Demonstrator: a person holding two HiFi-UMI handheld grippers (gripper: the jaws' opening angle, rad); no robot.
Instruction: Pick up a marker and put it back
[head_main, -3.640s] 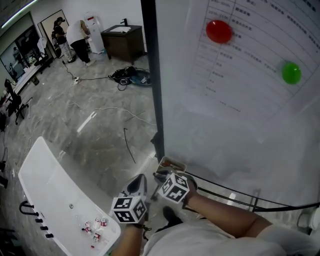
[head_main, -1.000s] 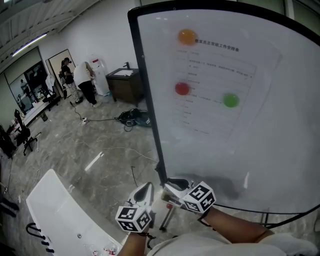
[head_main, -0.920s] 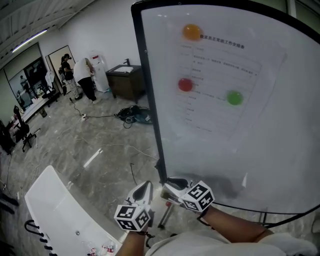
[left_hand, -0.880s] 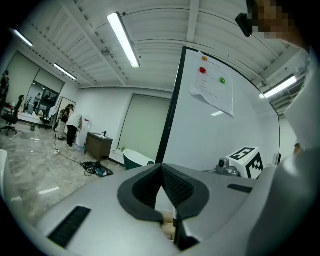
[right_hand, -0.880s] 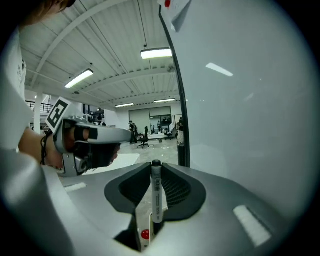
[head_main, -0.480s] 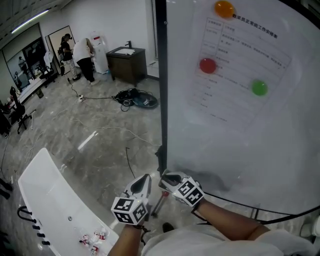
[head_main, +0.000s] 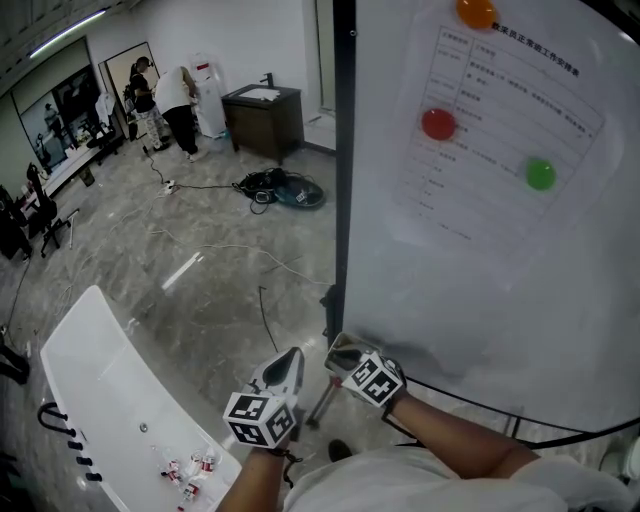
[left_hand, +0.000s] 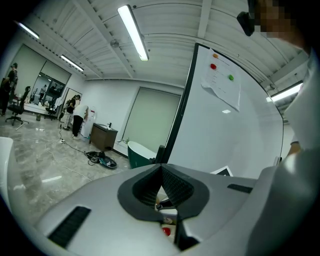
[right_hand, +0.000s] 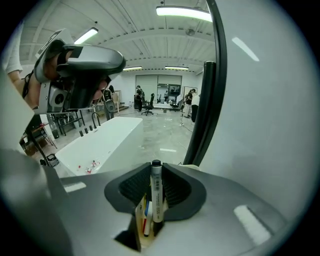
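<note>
A white marker with a black cap (right_hand: 156, 192) stands upright between the jaws of my right gripper (right_hand: 156, 186), which is shut on its barrel. Just below it a small holder (right_hand: 144, 220) shows the ends of red and blue pens. In the head view the right gripper (head_main: 343, 356) sits at the lower left corner of the whiteboard (head_main: 500, 270), and the marker itself is hidden there. My left gripper (head_main: 288, 364) hovers beside it, a little to the left. Its jaws (left_hand: 161, 181) are shut with nothing between them.
A printed sheet (head_main: 500, 130) hangs on the whiteboard under an orange (head_main: 476, 12), a red (head_main: 438, 124) and a green magnet (head_main: 540, 174). A white bathtub (head_main: 110, 400) lies at the lower left. Cables (head_main: 270, 185) trail over the grey floor. People stand far back (head_main: 180, 95).
The head view has swung right and down, so the board fills more of the frame. Both grippers stay at the board's lower left corner, and the right one keeps its grip.
</note>
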